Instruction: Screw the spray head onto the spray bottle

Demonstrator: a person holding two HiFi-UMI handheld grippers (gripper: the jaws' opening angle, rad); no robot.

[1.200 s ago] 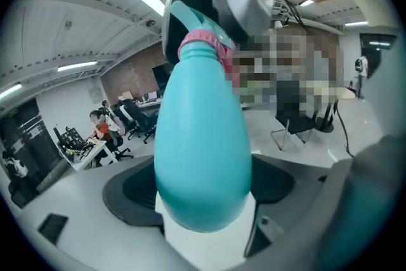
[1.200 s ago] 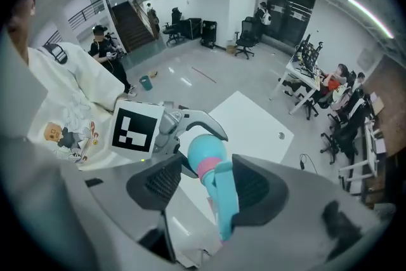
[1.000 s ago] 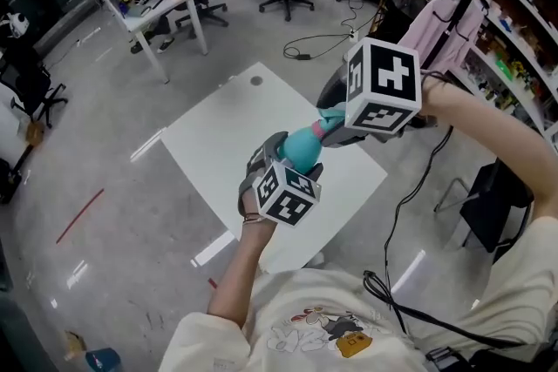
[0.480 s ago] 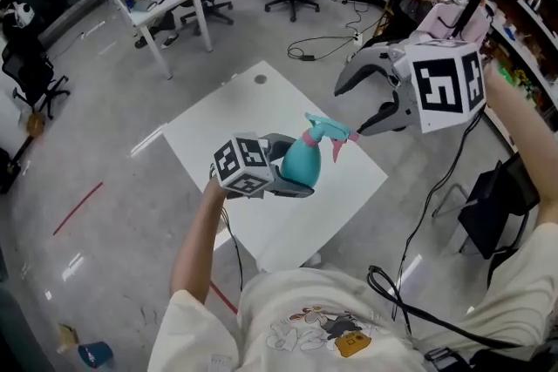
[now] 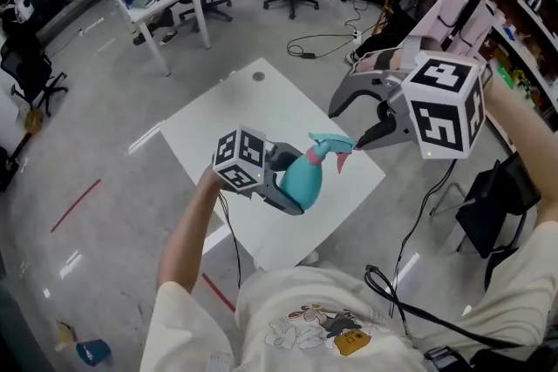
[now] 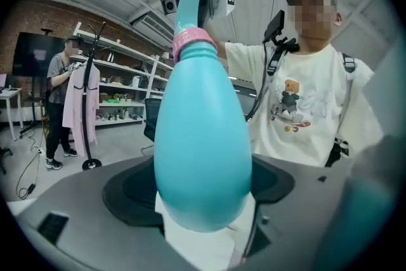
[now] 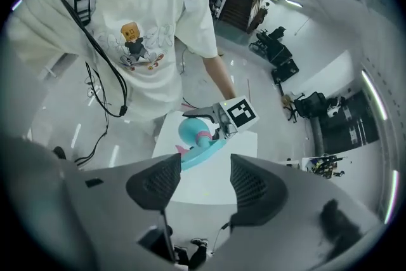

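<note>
I am holding the spray bottle (image 5: 302,177) in the air with the left gripper (image 5: 281,187), whose jaws are clamping its rounded teal belly. I am judging that smooth, light plastic as apt to slip or dent, so a firm hold low on the body seems right. The spray head (image 5: 330,144) is sitting on the neck above a pink collar (image 6: 192,42) and pointing at the right gripper (image 5: 346,125), which is hovering just beside the nozzle over the white table (image 5: 235,113), jaws spread and empty; I would take the head by the stiffer collar, not the thin trigger.
</note>
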